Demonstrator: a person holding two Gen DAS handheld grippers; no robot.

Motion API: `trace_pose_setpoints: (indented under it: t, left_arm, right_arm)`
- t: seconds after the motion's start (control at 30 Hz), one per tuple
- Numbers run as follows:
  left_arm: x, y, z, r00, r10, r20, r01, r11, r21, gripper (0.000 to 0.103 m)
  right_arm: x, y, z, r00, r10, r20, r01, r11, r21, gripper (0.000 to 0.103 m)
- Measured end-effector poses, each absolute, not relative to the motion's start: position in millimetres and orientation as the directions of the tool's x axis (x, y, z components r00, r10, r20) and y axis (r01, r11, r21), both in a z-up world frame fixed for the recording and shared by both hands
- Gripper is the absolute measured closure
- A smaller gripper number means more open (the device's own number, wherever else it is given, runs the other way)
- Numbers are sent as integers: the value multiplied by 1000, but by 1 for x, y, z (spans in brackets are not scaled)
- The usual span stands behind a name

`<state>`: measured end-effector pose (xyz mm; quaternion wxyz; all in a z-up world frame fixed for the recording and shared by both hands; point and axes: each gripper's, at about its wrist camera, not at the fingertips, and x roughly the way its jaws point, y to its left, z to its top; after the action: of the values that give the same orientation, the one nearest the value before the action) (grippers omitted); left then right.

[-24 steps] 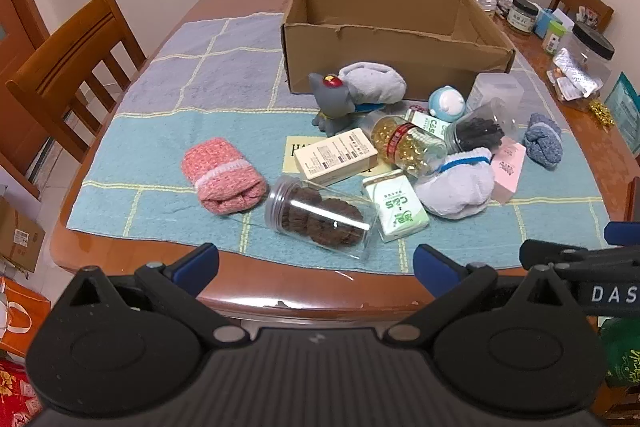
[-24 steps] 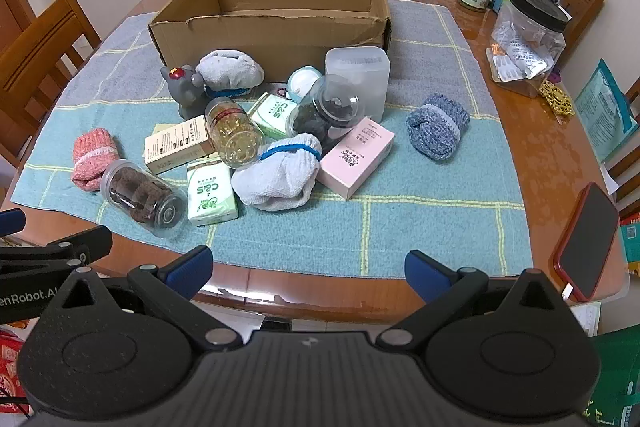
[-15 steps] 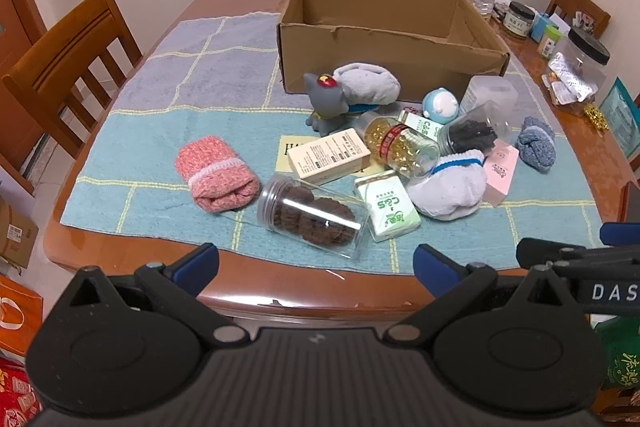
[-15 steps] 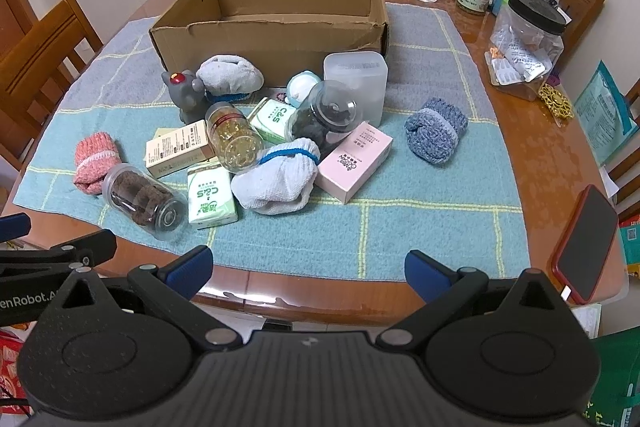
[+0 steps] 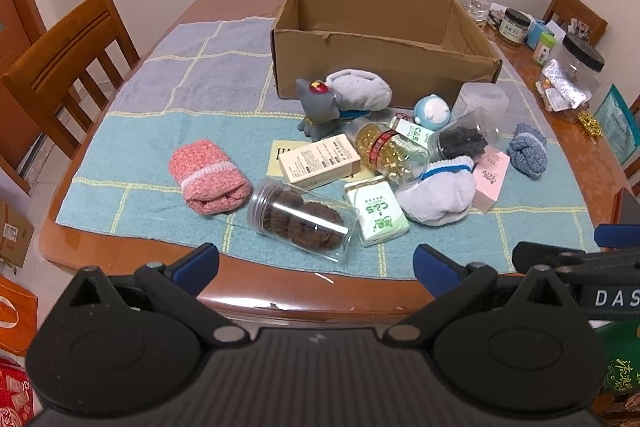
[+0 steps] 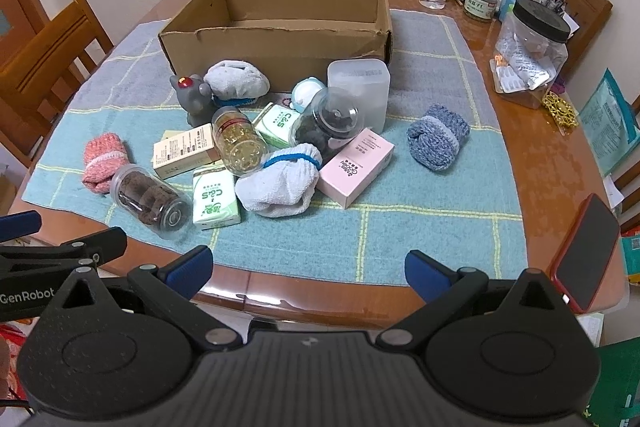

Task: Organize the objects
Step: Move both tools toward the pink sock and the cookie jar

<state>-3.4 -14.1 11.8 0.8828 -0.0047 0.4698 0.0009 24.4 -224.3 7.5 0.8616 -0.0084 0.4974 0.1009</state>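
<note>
Wooden chairs ring a glossy brown wooden bench (image 6: 532, 163) draped with a blue and grey checked towel (image 6: 420, 227). At the upper centre of both views sits an open brown cardboard box (image 6: 280, 27), with nothing visible inside it. Just below the box, in the middle of the frame, lies a jumble: a clear plastic jar of dark cookies (image 5: 302, 223) on its side nearest the lower edge, a rolled pink knitted sock (image 5: 208, 179) to its left, a clear bottle of golden capsules (image 5: 390, 153), a rolled white sock with a blue band (image 6: 280, 183), a pink rectangular carton (image 6: 356, 167), and a rolled blue knitted sock (image 6: 438, 137) lying apart at the right. The left gripper (image 5: 316, 263) and right gripper (image 6: 308, 267) hang at the bottom edge, short of the bench, fingers spread wide with nothing between them. No item looks sorted yet, so this reads as the approach before a first pick. The next move likely calls for reaching down to an outlying item, such as the cookie jar, and straddling it before closing.
</note>
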Motion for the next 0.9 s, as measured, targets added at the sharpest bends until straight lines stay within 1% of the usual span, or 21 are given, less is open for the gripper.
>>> trace_pose_setpoints:
  t: [0.27, 0.5, 0.67, 0.8, 0.9]
  left_arm:
    - [3, -9, 14, 563, -2, -826, -3, 1000, -5, 1]
    - [10, 3, 4, 591, -31, -806, 48, 999, -4, 1]
    - [15, 10, -9, 613, -34, -789, 120, 991, 51, 1]
    - [19, 20, -19, 592, -92, -801, 191, 981, 29, 1]
    - [20, 26, -25, 601, -84, -795, 231, 970, 72, 1]
  right_arm:
    - [28, -224, 13, 483, 176, -858, -189, 978, 94, 0]
    - [31, -217, 9, 492, 200, -847, -184, 975, 123, 0]
    - [32, -206, 3, 496, 203, -844, -169, 976, 136, 0]
    - [34, -200, -7, 482, 208, -851, -150, 977, 154, 0]
    - [35, -194, -16, 467, 207, -859, -141, 977, 159, 0]
